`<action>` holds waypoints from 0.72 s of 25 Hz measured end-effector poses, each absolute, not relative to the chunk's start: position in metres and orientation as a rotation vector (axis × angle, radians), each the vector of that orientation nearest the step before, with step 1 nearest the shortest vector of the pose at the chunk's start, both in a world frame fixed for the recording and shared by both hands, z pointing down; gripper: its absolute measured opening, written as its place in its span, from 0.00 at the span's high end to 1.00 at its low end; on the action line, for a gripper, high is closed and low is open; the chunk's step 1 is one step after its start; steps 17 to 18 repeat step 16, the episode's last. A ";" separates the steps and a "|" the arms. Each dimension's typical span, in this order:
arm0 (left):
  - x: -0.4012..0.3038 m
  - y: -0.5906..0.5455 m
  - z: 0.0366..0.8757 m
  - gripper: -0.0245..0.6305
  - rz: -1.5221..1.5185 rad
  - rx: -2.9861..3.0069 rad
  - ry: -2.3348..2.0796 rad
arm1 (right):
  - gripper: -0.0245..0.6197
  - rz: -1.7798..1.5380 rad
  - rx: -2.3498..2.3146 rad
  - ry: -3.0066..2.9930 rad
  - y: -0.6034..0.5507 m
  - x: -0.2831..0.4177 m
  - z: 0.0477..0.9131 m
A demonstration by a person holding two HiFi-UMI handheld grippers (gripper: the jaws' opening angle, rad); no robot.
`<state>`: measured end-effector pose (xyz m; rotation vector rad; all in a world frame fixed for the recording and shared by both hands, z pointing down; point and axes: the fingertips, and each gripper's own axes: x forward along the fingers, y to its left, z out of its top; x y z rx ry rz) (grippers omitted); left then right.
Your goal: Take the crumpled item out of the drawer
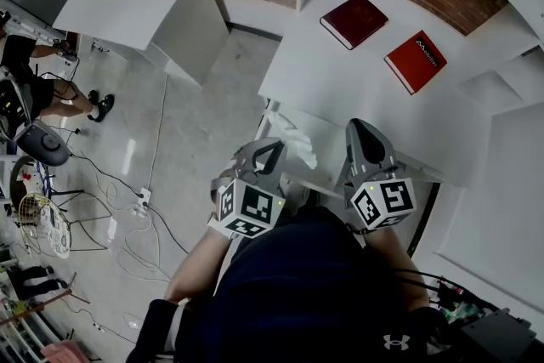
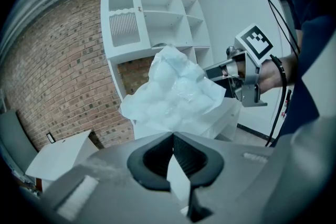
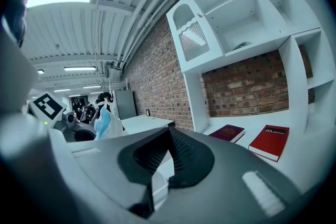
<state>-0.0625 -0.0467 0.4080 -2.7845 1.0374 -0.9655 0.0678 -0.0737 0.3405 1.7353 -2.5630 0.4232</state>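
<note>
- The red book (image 1: 416,61) has white lettering on its cover. In the right gripper view it reads like "Mobiliter". It lies flat on the white tabletop (image 1: 340,89), at 1 o'clock from the tools.
- A dark red book (image 1: 354,20) lies near it on the same tabletop, at 12 o'clock from the tools.
- The left tool (image 1: 274,149) is closed on a thin fold of the crumpled white sheet (image 1: 293,140). The sheet stands up from its tips at 12 o'clock, above the open drawer (image 2: 231,113).
- The right tool (image 1: 357,126) is closed with nothing between its jaws. It is at 3 o'clock from the left tool, over the tabletop's front edge.
- A white shelf unit (image 3: 247,13) stands against the brick wall (image 3: 157,76).
- A second white table (image 1: 136,0) is at 10 o'clock.
- Cables and a power strip (image 1: 143,200) lie on the floor at 9 o'clock.
- A person's legs (image 1: 72,106) in black shoes show at the far left edge.
</note>
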 end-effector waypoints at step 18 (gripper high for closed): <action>-0.068 -0.050 0.411 0.96 -0.967 -2.797 0.984 | 0.96 0.421 1.774 -2.525 -0.070 0.064 0.341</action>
